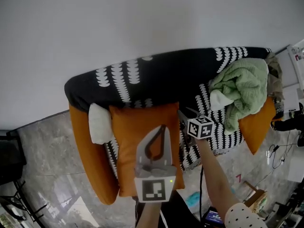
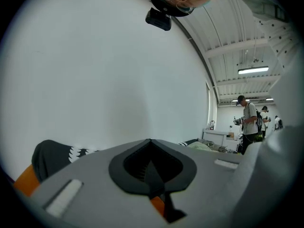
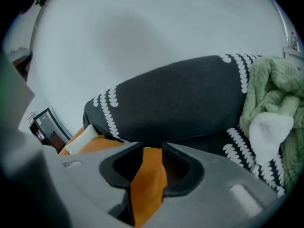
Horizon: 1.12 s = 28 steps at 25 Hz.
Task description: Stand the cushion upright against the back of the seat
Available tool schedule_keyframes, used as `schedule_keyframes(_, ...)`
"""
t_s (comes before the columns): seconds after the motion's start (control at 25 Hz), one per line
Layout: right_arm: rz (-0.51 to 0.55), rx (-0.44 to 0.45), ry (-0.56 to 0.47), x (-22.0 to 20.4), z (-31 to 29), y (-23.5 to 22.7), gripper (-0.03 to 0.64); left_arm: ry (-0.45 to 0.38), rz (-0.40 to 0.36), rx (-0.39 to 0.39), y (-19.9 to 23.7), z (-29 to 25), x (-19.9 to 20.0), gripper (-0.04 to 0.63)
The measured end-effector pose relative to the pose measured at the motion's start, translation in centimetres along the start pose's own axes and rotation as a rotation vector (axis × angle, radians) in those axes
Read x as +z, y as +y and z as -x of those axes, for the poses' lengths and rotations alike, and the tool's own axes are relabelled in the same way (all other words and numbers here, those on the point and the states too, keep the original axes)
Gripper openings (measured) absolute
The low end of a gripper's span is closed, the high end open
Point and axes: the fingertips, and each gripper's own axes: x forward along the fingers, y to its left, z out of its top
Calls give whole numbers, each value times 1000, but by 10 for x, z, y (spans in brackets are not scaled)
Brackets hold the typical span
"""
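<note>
The seat, draped in black with rows of white leaves, is seen from above. On it the cushion, plain orange and rectangular, is set with its top edge at the backrest, between a white pillow and a green blanket. The right gripper is angled down at the cushion's upper right corner on a bare forearm. Its jaws are spread wide, with an orange fold between them. The left gripper is held level over the cushion's middle, jaws closed tip to tip.

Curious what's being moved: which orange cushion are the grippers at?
The middle orange cushion, beside the white pillow; its cloth lies between the jaws of the right gripper. The other orange cushion sits at the right end, under the green blanket.
</note>
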Motion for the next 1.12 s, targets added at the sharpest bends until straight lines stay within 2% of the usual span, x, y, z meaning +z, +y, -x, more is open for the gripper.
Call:
schedule_keyframes(0.08,-47,3,22,-7,-16,-6,121,1,15,5,1,-3,-4,-12)
schedule_keyframes(0.24,-116,-25,67,-19,-40,-22,124,42,-28,-21,1,-5,-17,-12)
schedule_keyframes(0.4,-168,-29,138,-38,-58,-33,152,58,-10,0,9,-8,-27,-12)
schedule_keyframes(0.52,-189,2,174,-45,-66,-29,146,69,1,14,16,-11,-31,-12)
schedule_keyframes(0.56,-185,22,186,-47,-68,-26,120,72,1,18,18,-13,-32,-12)
schedule_keyframes(0.64,-152,53,213,-49,-72,-18,19,73,-4,23,23,-17,-33,-12)
schedule_keyframes(0.68,-122,59,222,-48,-73,-14,9,73,-5,26,25,-19,-33,-12)
schedule_keyframes(0.76,-68,62,226,-45,-73,-9,6,74,-7,33,29,-21,-33,-12)
schedule_keyframes(0.88,-41,62,216,-38,-63,-6,5,66,0,40,30,-23,-26,-12)
schedule_keyframes(1.12,5,99,130,-8,-38,19,5,36,-11,38,26,-25,2,-12)
